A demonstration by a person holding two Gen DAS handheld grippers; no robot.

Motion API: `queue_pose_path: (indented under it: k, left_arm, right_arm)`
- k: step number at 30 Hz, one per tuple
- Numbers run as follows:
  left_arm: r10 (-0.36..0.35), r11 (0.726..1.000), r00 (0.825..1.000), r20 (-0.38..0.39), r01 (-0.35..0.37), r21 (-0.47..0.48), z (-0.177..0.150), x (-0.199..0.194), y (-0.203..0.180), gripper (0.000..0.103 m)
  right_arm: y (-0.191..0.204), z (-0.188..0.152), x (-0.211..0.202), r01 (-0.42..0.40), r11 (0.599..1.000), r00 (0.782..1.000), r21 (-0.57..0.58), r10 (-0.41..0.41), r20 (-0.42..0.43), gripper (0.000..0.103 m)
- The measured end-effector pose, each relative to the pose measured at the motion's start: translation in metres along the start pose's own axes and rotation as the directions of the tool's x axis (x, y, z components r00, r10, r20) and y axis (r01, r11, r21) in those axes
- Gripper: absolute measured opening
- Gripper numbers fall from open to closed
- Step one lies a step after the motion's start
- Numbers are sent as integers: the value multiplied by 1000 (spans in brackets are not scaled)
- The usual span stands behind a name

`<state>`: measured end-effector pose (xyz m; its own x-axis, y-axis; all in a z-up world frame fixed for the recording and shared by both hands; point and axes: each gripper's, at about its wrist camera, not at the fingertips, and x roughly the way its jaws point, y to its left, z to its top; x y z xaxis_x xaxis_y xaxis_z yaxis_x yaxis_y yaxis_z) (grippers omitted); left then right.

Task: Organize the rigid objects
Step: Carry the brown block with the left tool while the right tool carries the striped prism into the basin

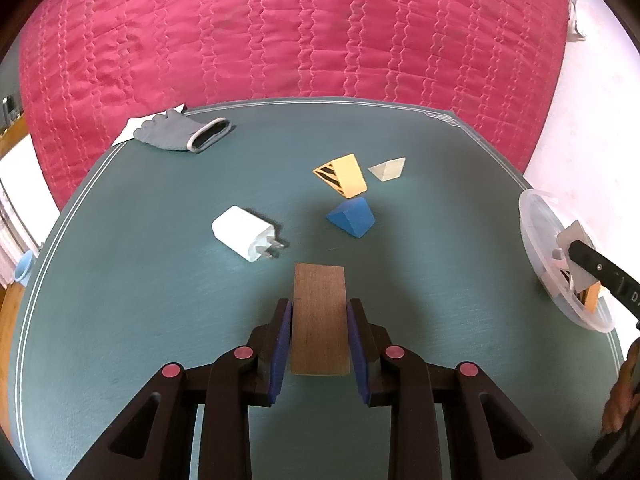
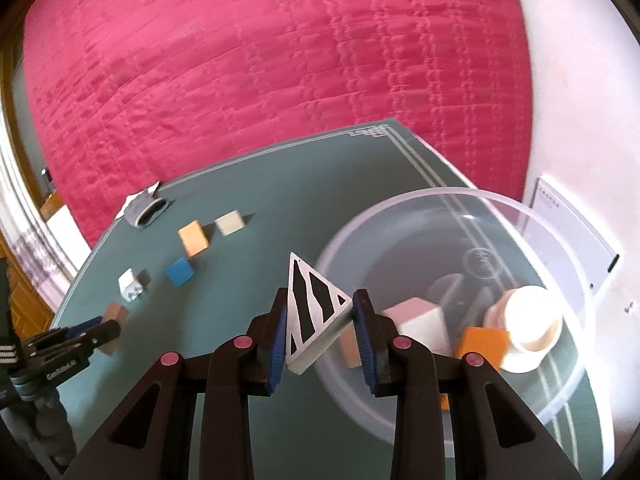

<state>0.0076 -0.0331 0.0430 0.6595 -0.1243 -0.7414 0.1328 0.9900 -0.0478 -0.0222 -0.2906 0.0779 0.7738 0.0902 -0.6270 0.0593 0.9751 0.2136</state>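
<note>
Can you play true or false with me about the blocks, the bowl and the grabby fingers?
1. The left gripper holds a brown wooden block. True.
2. The right gripper is empty. False: its fingers squeeze a white triangle with black stripes.
3. The clear bowl has nothing in it. False: it holds a white cup, an orange block and other blocks.
4. A white charger lies on the green table. True.
5. The blue block is inside the bowl. False: it sits on the table.
</note>
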Motion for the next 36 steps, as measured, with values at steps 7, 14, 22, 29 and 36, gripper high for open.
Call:
queue_pose_path:
  k: [7, 14, 22, 29, 36]
  left_arm:
    - [-10, 1000, 1000, -6, 10, 25, 1, 2, -16, 29]
    - [-16, 999, 1000, -3, 17, 41, 4, 1, -29, 29]
    - [-29, 998, 1000, -3, 29, 56, 6, 1, -41, 29]
    - [-39, 997, 999, -4, 39, 60, 9, 2, -48, 29]
    - [-63, 995, 998, -7, 63, 77, 12, 1, -60, 29]
  right_arm:
    - [-33, 4, -8, 46, 996, 998, 76, -49, 29, 32]
    - [-60, 10, -12, 89, 987, 994, 133, -96, 45, 32]
    - [-82, 9, -6, 115, 974, 992, 195, -124, 33, 32]
    - [-100, 9, -7, 131, 950, 988, 284, -147, 37, 35]
    - [-105, 8, -10, 163, 937, 981, 309, -189, 54, 35]
